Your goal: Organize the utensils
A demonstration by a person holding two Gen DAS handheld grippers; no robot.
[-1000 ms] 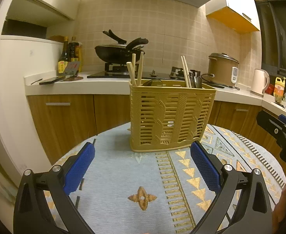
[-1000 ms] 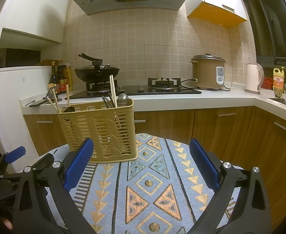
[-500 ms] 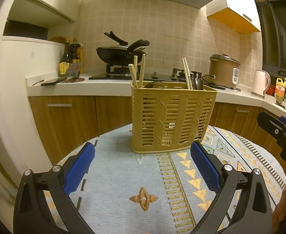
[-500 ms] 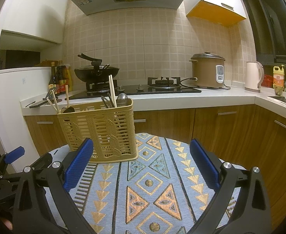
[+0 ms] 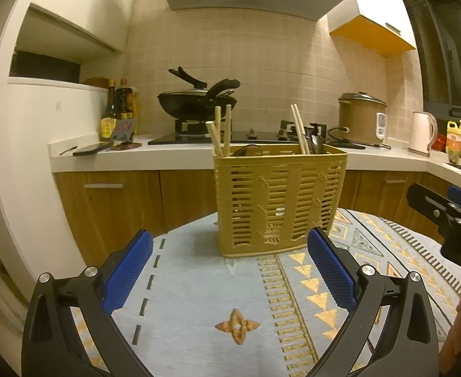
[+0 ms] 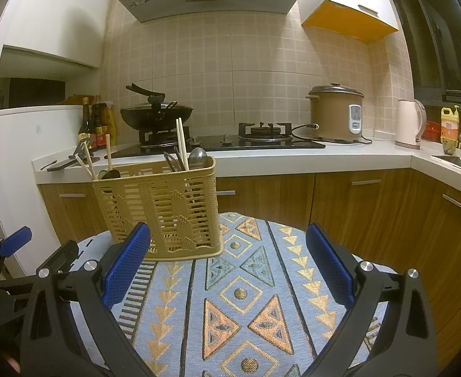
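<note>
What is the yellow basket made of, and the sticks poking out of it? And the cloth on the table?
The basket looks like moulded plastic: matte tan, with neat slots and a fake woven pattern. The chopsticks look like pale wood or bamboo; hard to tell which. The tablecloth looks like woven fabric, with a ribbed texture and stitched-looking gold triangles.

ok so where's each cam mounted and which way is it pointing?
Left wrist: on the left gripper, looking level across the table at the utensil basket dead ahead; own open fingers show, with the right gripper at the right edge.
Right wrist: on the right gripper, facing the kitchen counter, basket off to the left; own open fingers show, with the left gripper at lower left.
Shared: basket, patterned tablecloth, wok, rice cooker.
</note>
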